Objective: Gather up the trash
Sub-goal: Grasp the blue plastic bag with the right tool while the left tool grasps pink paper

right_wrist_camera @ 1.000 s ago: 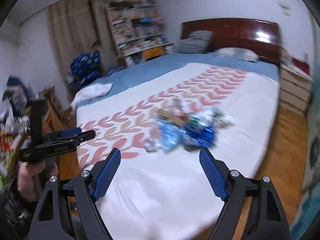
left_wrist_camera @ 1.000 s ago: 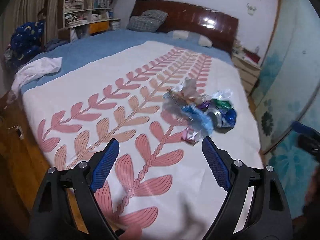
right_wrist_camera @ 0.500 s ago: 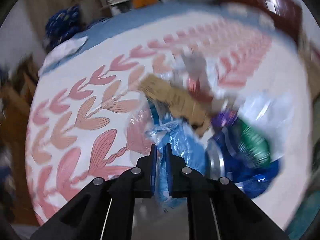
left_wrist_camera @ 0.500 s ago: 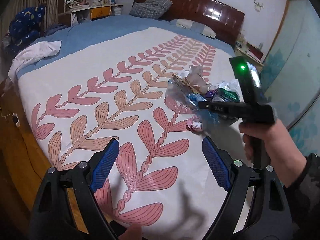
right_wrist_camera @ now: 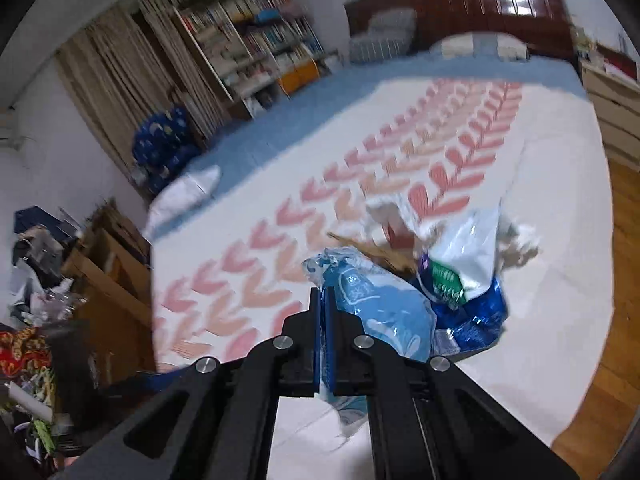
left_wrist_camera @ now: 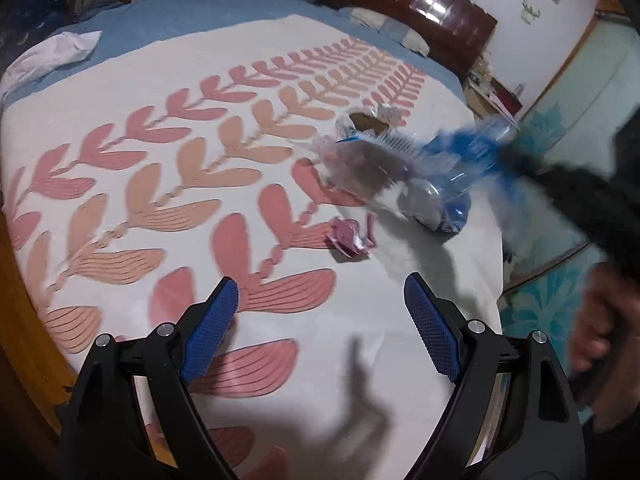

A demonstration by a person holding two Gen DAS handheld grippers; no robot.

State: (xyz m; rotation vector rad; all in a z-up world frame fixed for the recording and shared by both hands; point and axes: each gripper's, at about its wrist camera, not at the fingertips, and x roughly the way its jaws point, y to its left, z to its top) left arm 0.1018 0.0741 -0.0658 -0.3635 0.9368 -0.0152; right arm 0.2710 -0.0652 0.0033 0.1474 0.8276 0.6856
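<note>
Bedspread [left_wrist_camera: 120,60] edge beside trash pile [right_wrist_camera: 420,288]

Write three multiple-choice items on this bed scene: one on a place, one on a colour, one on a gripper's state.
1. Where does the crumpled pink wrapper lie?
A. on the bedspread
B. on the floor
C. on a shelf

2. What colour are the pads of the left gripper?
A. red
B. blue
C. green

3. How do the right gripper's jaws stand?
A. wide open
B. out of view
C. shut

Answers:
1 A, it rests on the leaf-patterned cover.
2 B, both pads show blue.
3 C, its pads meet beside the blue plastic bag.
</note>
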